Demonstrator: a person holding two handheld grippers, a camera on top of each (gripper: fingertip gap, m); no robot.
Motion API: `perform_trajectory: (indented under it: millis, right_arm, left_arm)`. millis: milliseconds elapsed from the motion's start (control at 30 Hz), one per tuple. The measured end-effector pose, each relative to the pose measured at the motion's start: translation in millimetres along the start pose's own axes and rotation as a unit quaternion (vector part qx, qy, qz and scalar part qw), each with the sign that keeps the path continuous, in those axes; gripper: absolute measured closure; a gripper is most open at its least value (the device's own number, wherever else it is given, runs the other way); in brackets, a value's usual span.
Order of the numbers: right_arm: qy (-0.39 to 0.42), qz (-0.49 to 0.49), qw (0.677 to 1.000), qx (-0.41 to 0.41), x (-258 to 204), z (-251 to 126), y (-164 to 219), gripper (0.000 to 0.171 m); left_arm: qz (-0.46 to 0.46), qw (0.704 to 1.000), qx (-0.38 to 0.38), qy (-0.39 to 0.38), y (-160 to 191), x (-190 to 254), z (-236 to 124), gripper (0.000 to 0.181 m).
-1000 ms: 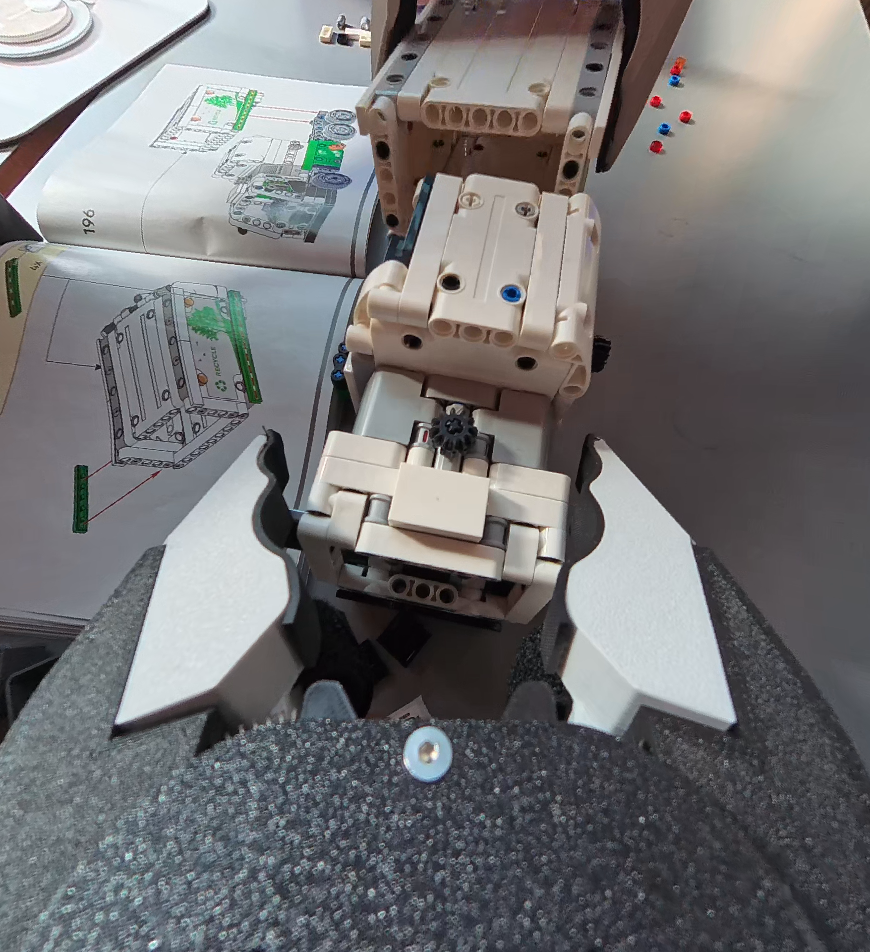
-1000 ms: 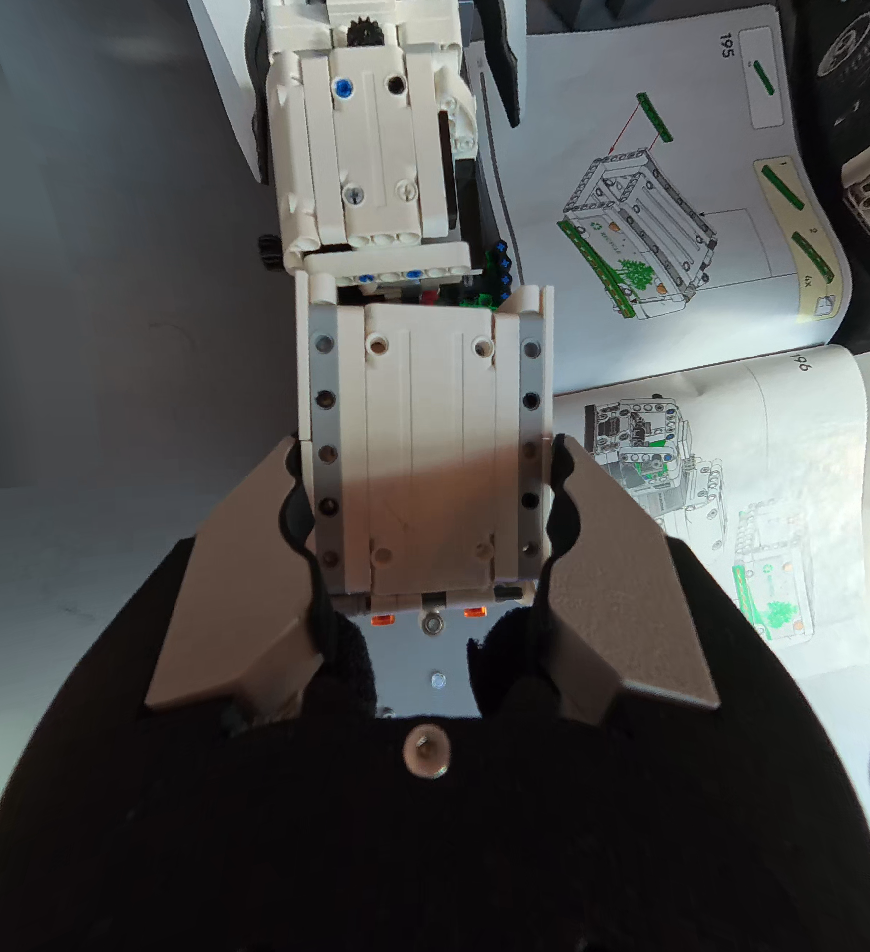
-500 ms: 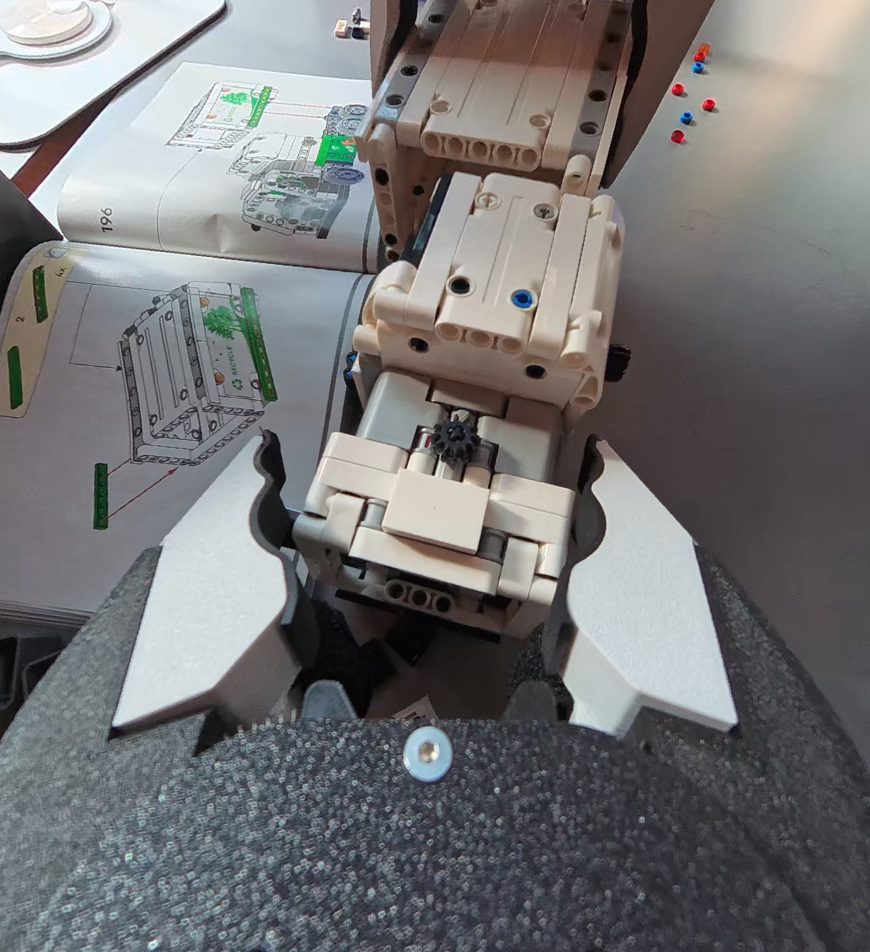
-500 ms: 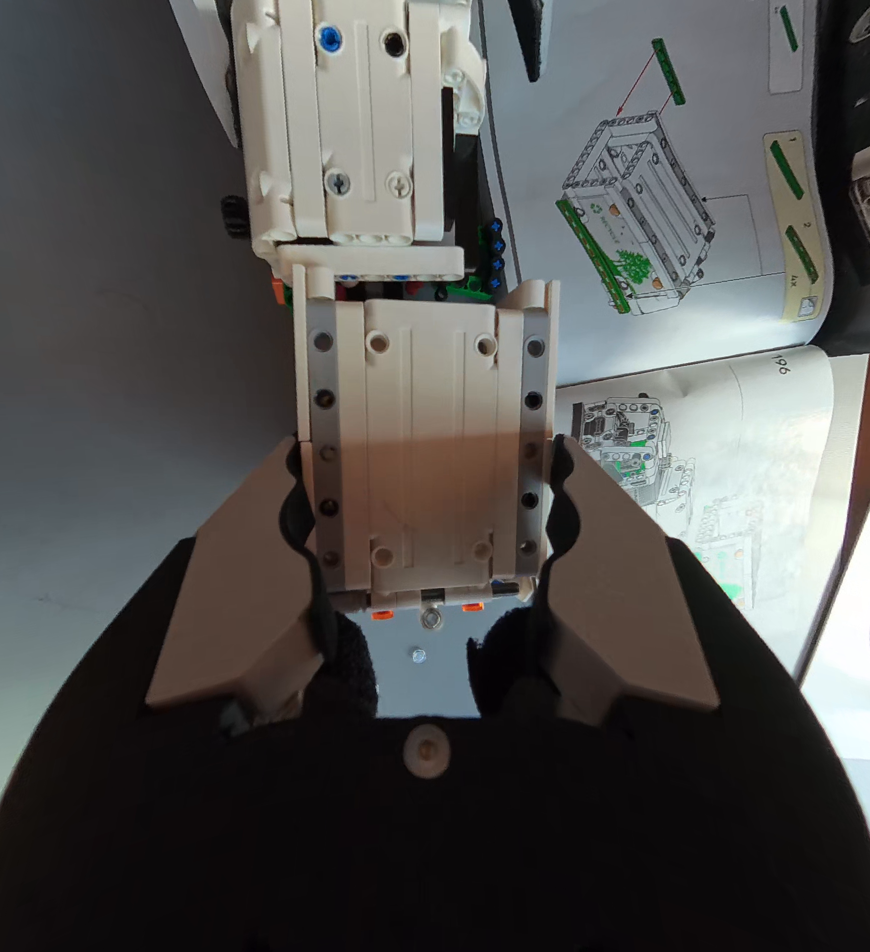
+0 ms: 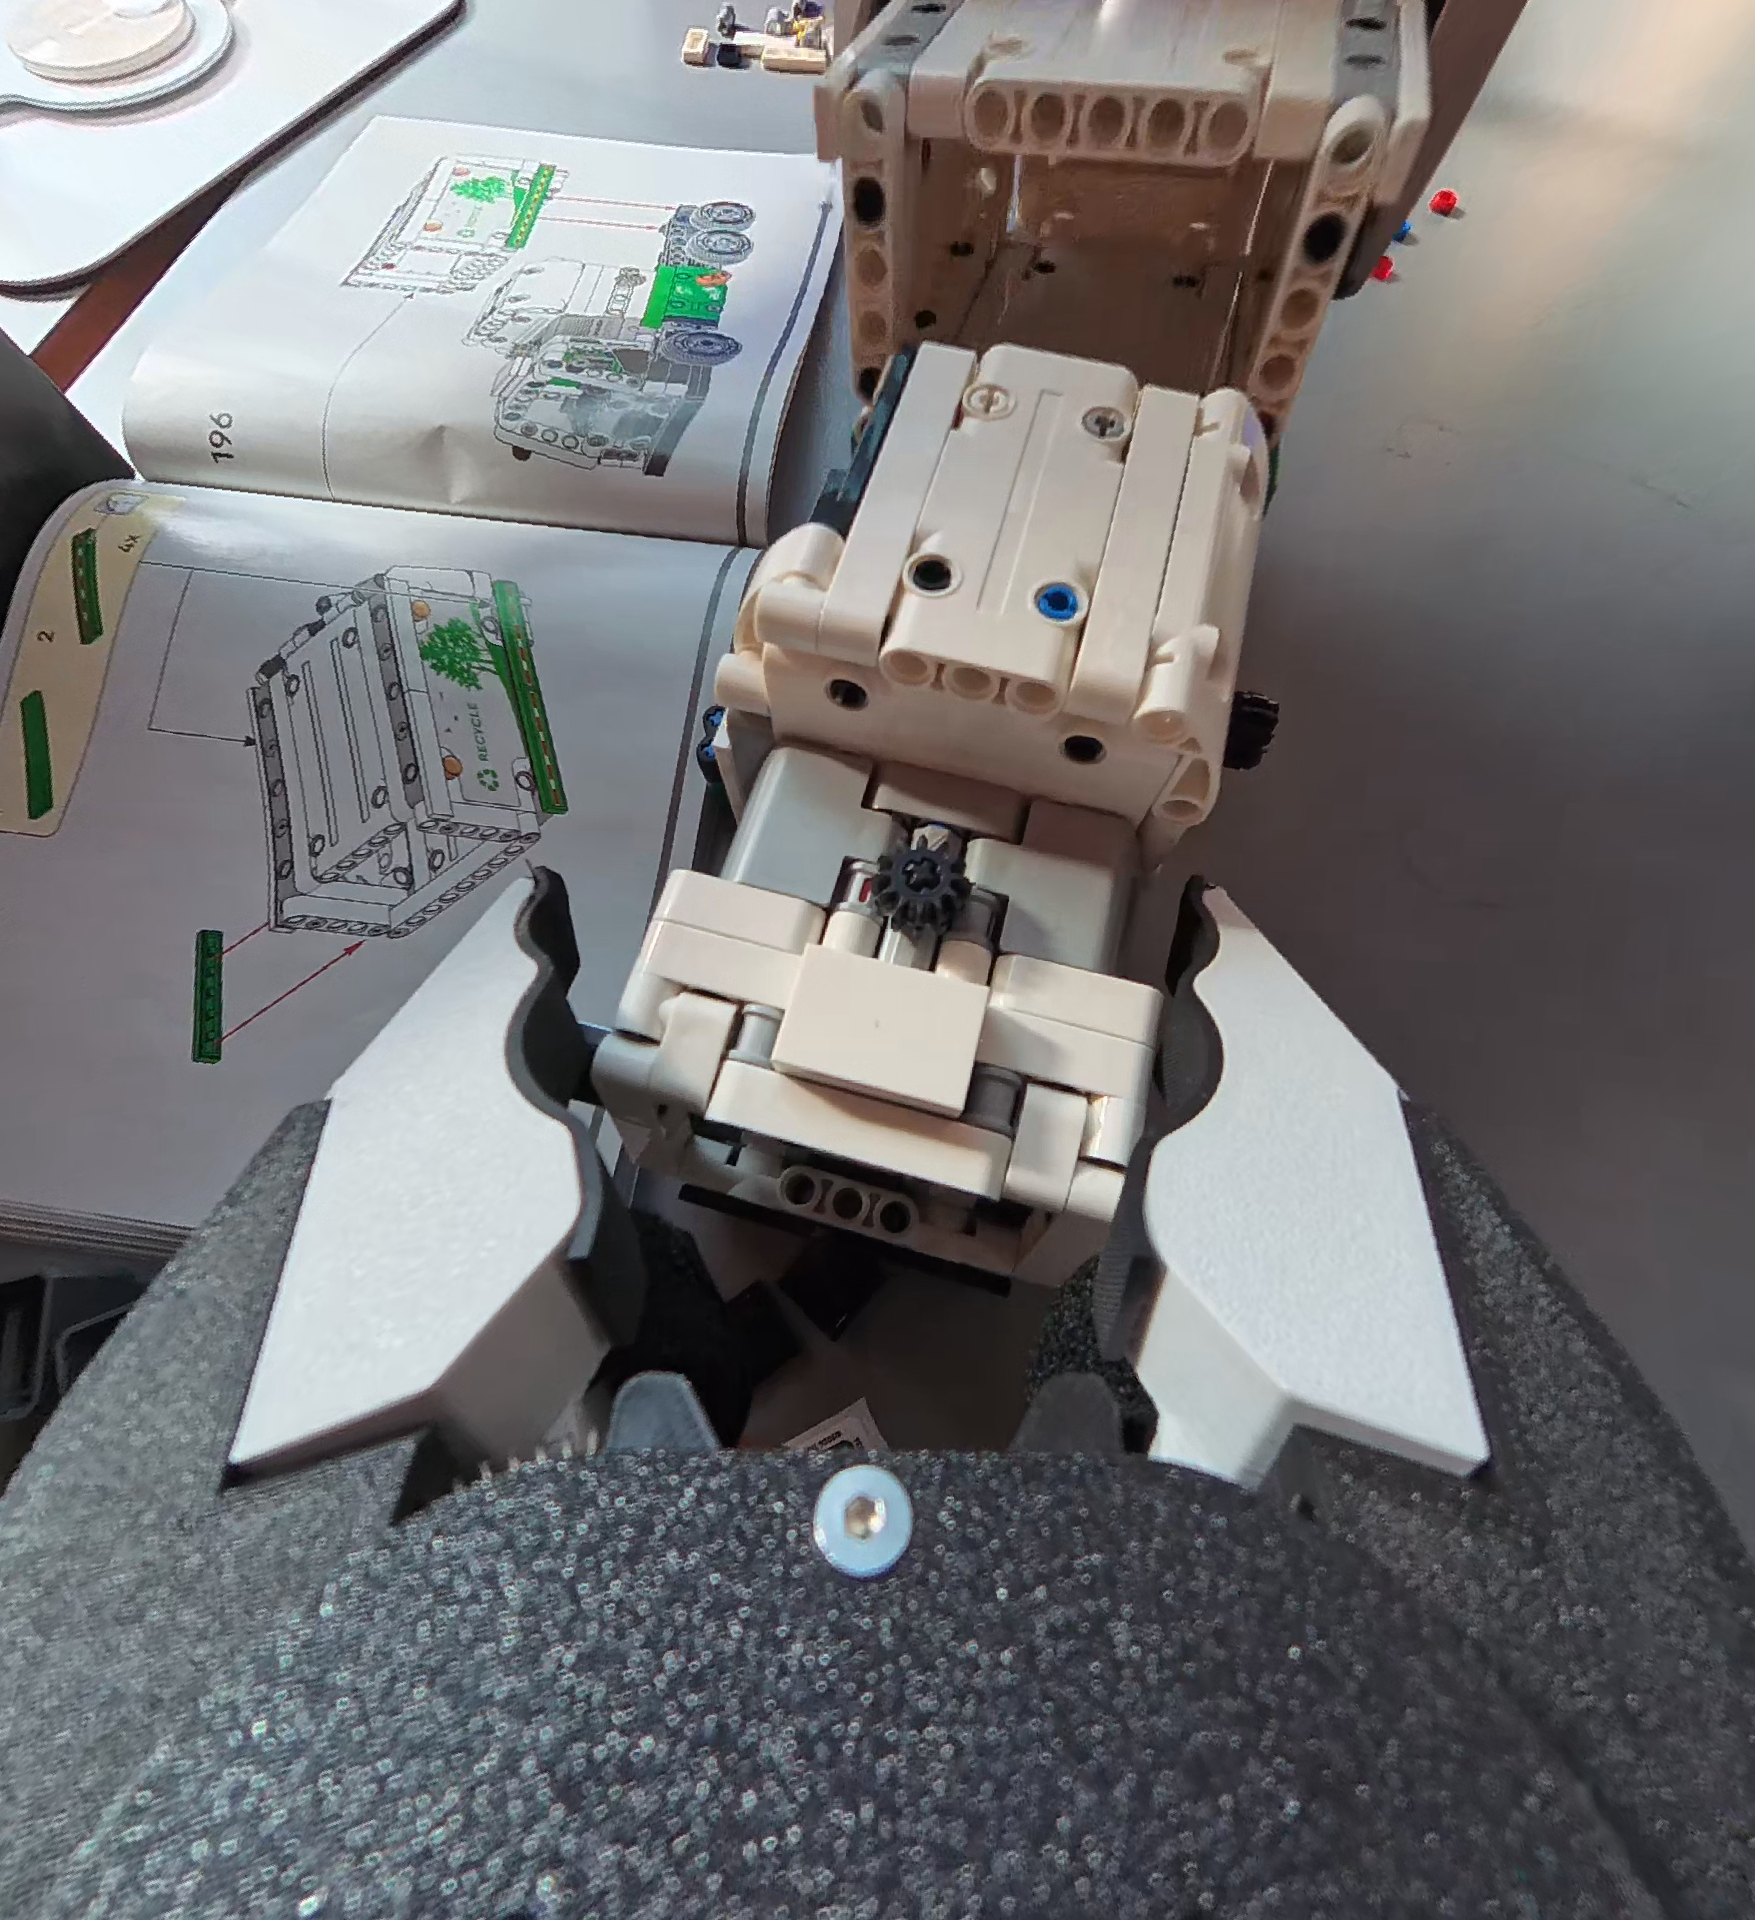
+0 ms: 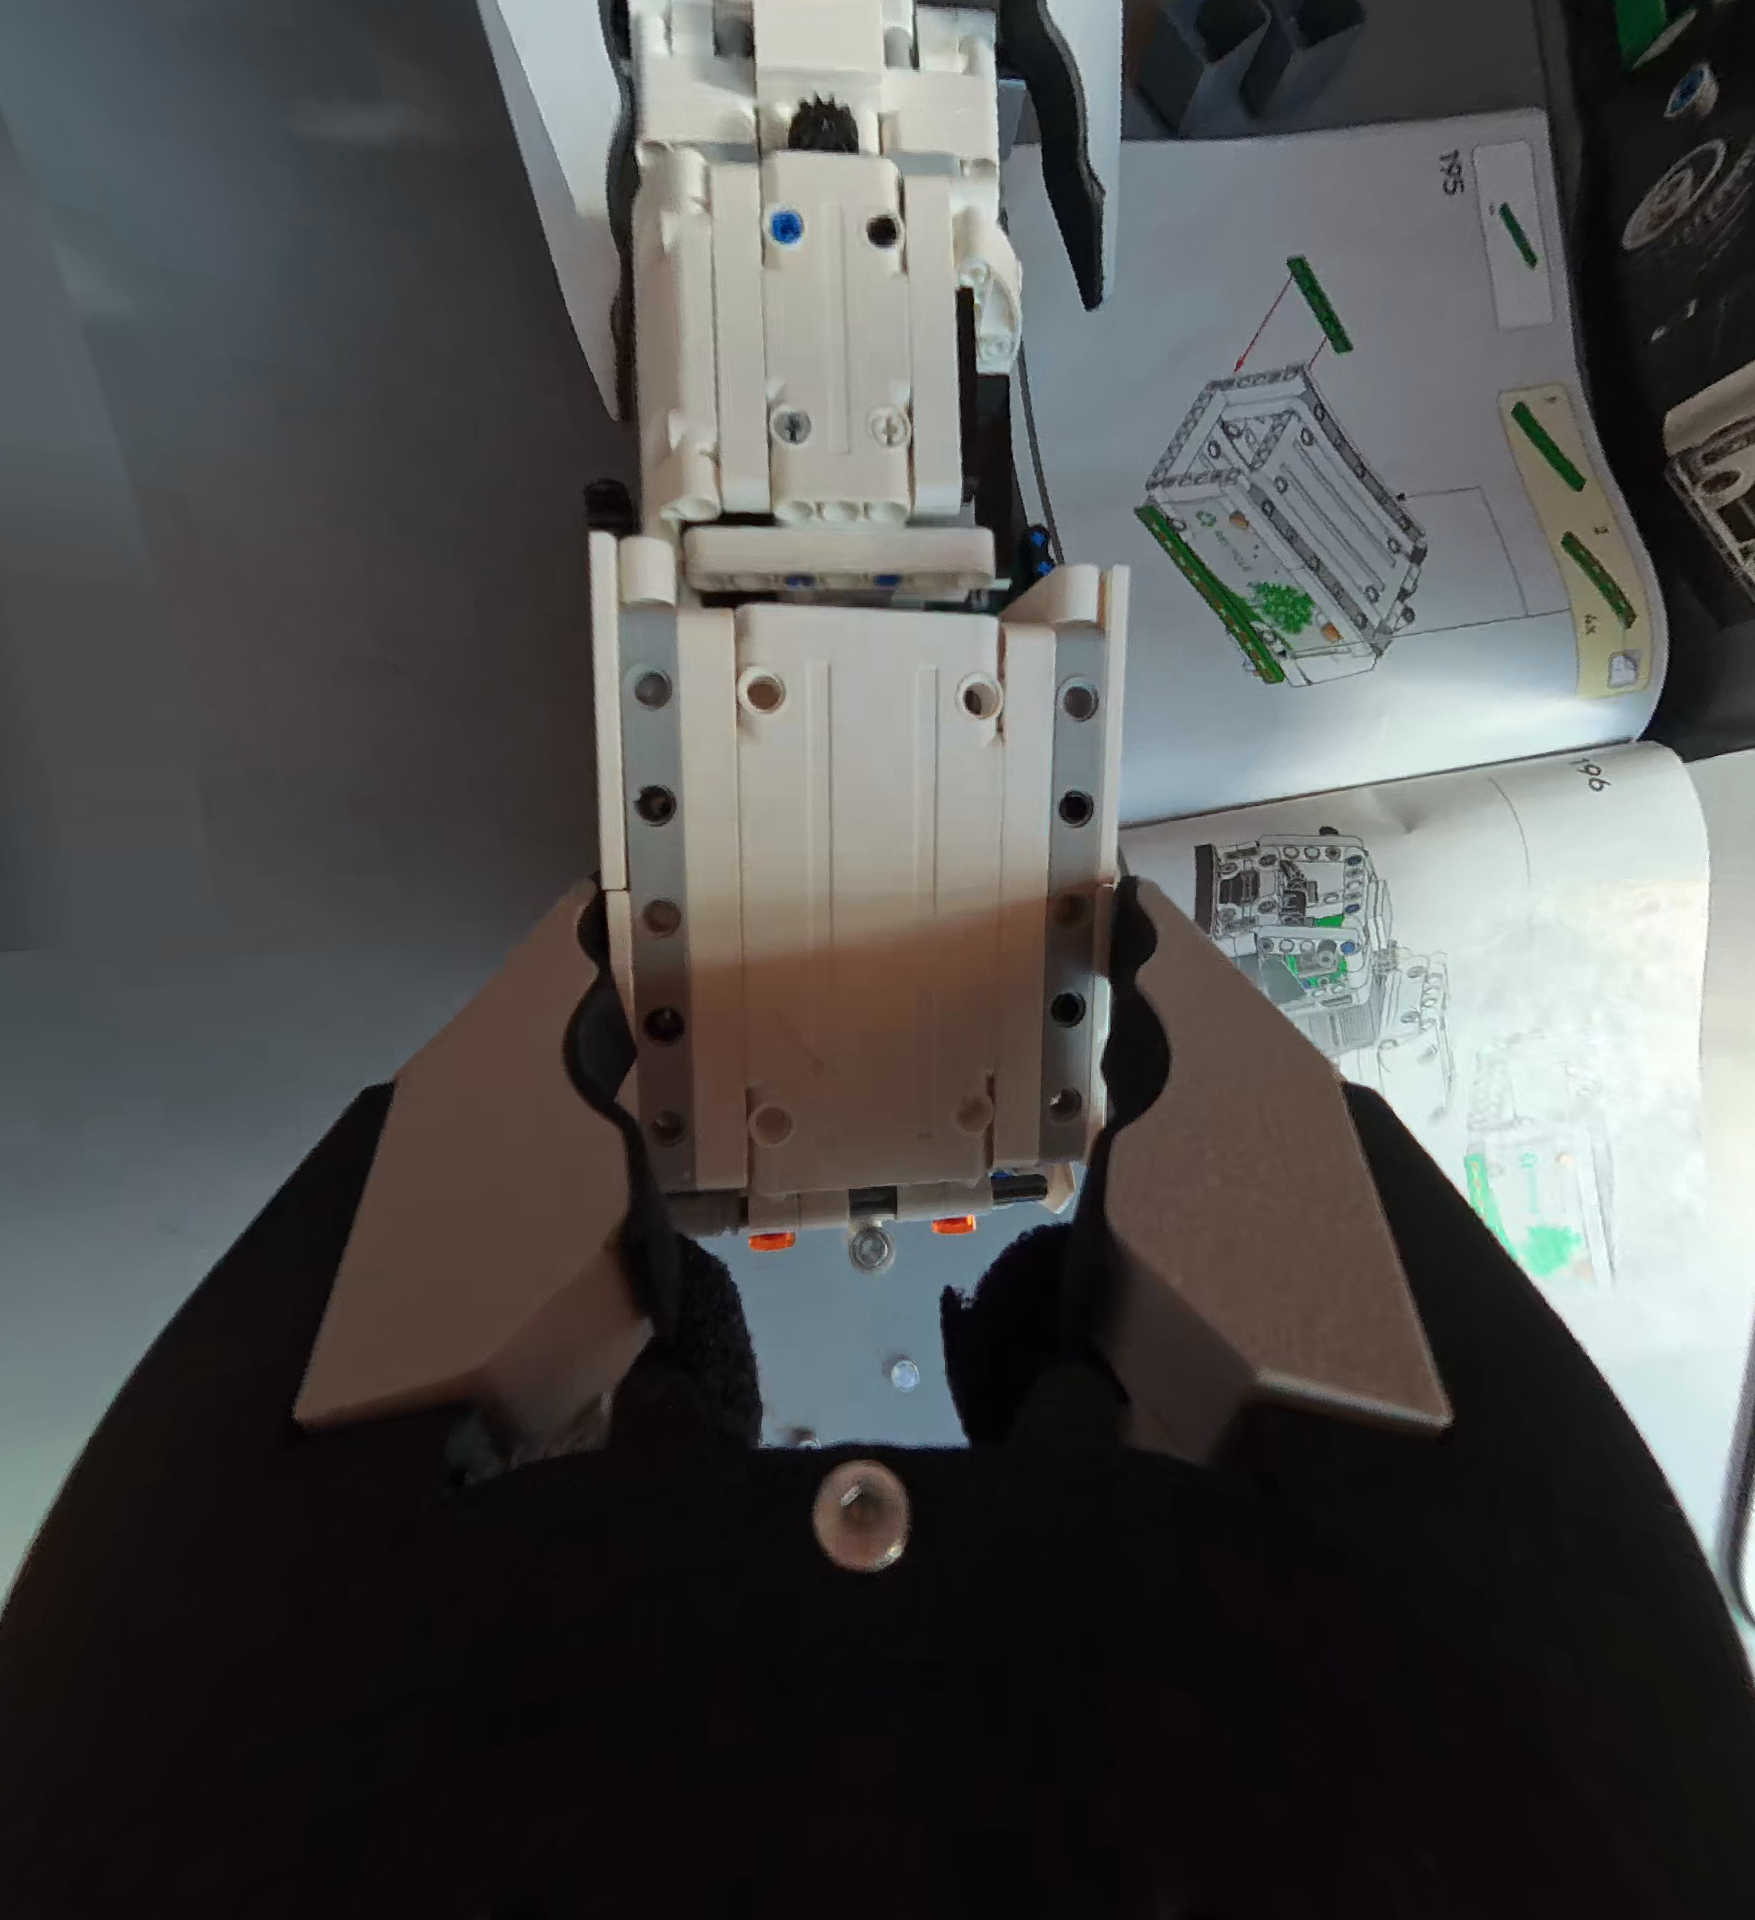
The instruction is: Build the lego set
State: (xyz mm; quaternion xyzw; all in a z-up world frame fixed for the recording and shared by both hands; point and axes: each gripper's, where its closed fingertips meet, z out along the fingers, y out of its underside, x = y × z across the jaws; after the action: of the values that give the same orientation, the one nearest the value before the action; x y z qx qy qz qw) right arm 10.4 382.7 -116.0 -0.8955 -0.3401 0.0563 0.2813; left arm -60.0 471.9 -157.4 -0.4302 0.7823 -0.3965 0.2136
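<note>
The main risk is the truck (image 5: 956,831) splitting at its middle; it is held only at its two ends, lifted off the table (image 5: 1579,727), and a twist or pull between the two hands would likely pop the container (image 6: 862,894) off the cab section — the seam between them looks like the weak point. A second risk is slip; the left gripper (image 5: 868,1049) bears on the smooth, narrow front of the cab, and any tilt could let that end drop onto the manual (image 5: 333,727) below. The small black gear (image 5: 923,883) sits exposed on top of the cab and could be knocked by a finger if the grip is shifted.

The left gripper's fingers are closed against the sides of the cab's front end; the right-hand pad touches, while on the left a thin gap may remain — hard to tell, though I judge it clamped. The cab lies between those fingers and points away, the container beyond it.

The right gripper (image 6: 862,1029) is clamped on the container's rear half; its wavy pads press the grey side beams, with the orange lights (image 6: 769,1240) just inside the claw and the cab stretching away toward the other gripper. Loose red and blue pins (image 5: 1413,234) lie on the table, well apart from both.
</note>
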Motion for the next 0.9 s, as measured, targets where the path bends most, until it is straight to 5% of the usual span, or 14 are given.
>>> perform_trajectory:
  millis: [900]
  right_arm:
    - [0.018, -0.003, 1.000, -0.008, 6.1, 12.5, 2.3, 0.079]
  left_arm:
    - [-0.003, 1.000, 0.009, 0.006, -0.9, 0.9, -1.3, 0.070]
